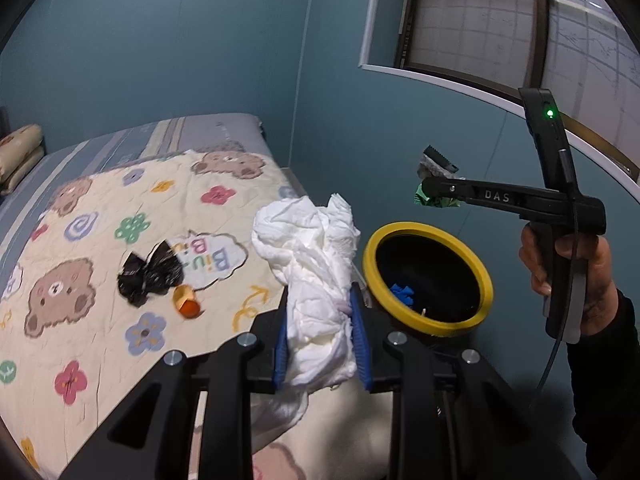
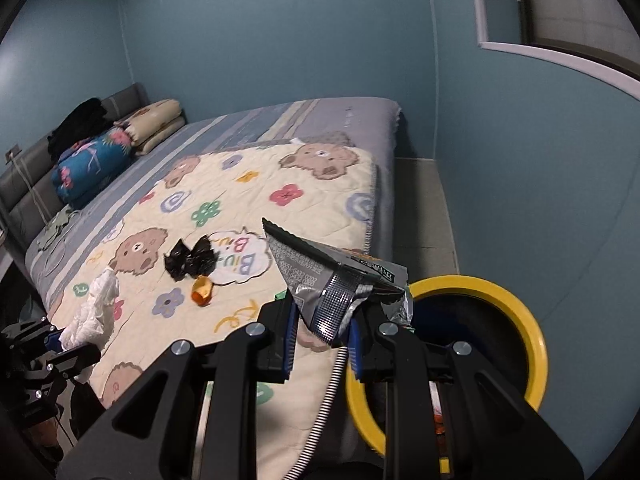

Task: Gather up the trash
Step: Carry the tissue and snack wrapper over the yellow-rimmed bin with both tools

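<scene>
My left gripper [image 1: 320,340] is shut on a crumpled white tissue [image 1: 316,264], held above the bed edge, left of the yellow-rimmed black bin [image 1: 424,320]. My right gripper [image 2: 322,344] is shut on a silver and black snack wrapper [image 2: 328,276], just left of the bin [image 2: 524,320]. In the left wrist view the right gripper [image 1: 434,176] hangs above the bin with the wrapper [image 1: 430,200]. A black crumpled wrapper [image 1: 150,272] and an orange wrapper [image 1: 186,302] lie on the bear quilt [image 1: 100,320]; they show in the right wrist view too [image 2: 192,260], [image 2: 202,290].
The bin holds a blue scrap [image 1: 402,292]. Pillows and a folded blue blanket [image 2: 92,164] sit at the headboard. Teal walls stand close behind the bin, with a window [image 1: 500,20] above. The left gripper [image 2: 60,344] with the tissue [image 2: 98,308] shows at the bed's left edge.
</scene>
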{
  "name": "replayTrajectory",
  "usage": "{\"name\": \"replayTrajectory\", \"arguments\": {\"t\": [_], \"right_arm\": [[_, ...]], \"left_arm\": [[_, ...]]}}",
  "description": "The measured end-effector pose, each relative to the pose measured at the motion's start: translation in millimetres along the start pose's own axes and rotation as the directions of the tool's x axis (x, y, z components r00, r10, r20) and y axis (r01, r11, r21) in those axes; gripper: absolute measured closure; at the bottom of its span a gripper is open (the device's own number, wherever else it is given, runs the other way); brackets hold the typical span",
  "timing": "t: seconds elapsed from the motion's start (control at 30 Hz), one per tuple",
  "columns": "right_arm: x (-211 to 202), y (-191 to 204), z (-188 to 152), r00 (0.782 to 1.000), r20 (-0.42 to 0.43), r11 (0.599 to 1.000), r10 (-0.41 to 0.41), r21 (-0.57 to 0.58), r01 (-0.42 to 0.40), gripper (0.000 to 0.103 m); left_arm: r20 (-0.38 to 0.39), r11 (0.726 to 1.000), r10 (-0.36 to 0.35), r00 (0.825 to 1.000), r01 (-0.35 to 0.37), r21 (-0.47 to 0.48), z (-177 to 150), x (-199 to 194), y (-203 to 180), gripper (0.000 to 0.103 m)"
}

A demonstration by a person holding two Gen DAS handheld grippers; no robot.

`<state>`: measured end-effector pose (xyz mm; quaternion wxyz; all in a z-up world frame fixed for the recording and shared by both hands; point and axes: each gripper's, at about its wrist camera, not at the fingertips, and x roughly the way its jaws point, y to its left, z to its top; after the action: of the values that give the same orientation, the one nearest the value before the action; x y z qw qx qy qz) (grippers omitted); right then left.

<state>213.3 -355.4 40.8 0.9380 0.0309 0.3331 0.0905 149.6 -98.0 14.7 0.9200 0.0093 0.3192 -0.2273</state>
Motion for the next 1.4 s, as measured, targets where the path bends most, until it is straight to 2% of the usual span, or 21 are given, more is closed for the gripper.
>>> {"name": "replayTrajectory", "arguments": {"t": [0.3,0.83,1.4], "right_arm": [[-13,-40,-4,0.997,0.011,0.996,-0.081,0.039,0.080,0.083],[-9,-100,-20,0.990,-0.008,0.980,-0.142,0.141,0.142,0.083],[29,-146,-41,0.982,-0.088,0.957,-0.168,0.222,0.184,0.082]], "left_arm": [[-0.005,0.996,-0.048,0.999,0.048,0.075,22,21,-34,0.078],[-0.045,0.980,-0.102,0.994,0.108,0.169,42,68,-84,0.078],[-0.127,0.970,-0.176,0.976,0.194,0.143,48,142,-109,0.078]]}}
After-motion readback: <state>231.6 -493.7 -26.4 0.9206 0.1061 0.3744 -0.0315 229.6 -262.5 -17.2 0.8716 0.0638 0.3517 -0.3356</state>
